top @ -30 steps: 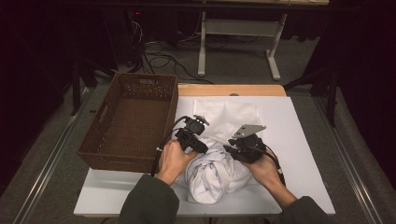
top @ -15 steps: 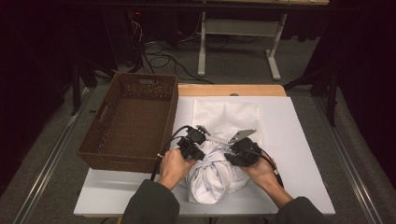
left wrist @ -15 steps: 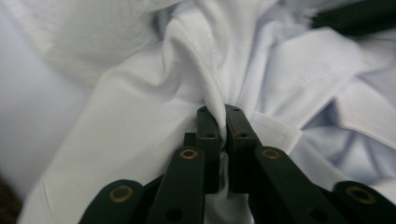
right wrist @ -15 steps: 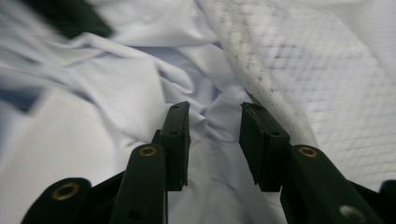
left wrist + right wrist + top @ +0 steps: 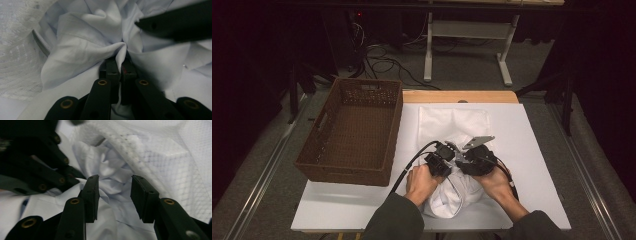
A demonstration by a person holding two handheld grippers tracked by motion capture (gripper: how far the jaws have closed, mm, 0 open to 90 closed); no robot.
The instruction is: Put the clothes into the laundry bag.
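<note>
A: From the high view, where is the shirt (image 5: 452,192)?

B: It is a white bunch at the near edge of the table (image 5: 537,150), between the two hands. Part of it goes into the mesh bag (image 5: 452,125), which lies flat behind it. The basket (image 5: 349,132) sits to the left, apart from both.

A: And the claws?

B: The left gripper (image 5: 447,152) and the right gripper (image 5: 464,155) are close together, right at the mouth of the bag.

A: What about the left gripper view?

B: Its jaws are pressed together on a fold of the shirt (image 5: 82,50). The cloth puckers around the pinch. The bag (image 5: 17,50) is at the left, and the other gripper (image 5: 180,21) pokes in at the top right.

A: And the right gripper view?

B: The right gripper (image 5: 113,195) has its jaws spread, with nothing between them. The shirt (image 5: 110,173) lies crumpled just ahead, and the bag (image 5: 170,155) curves over it. The left gripper (image 5: 50,167) is at the left.

A: How will the shirt feel?

B: I think it is light, soft and floppy. It will not break, but it will sag and may slip out. Best to grab a thick fold, not one thin layer. The bag is thin too, so hold its rim.
</note>
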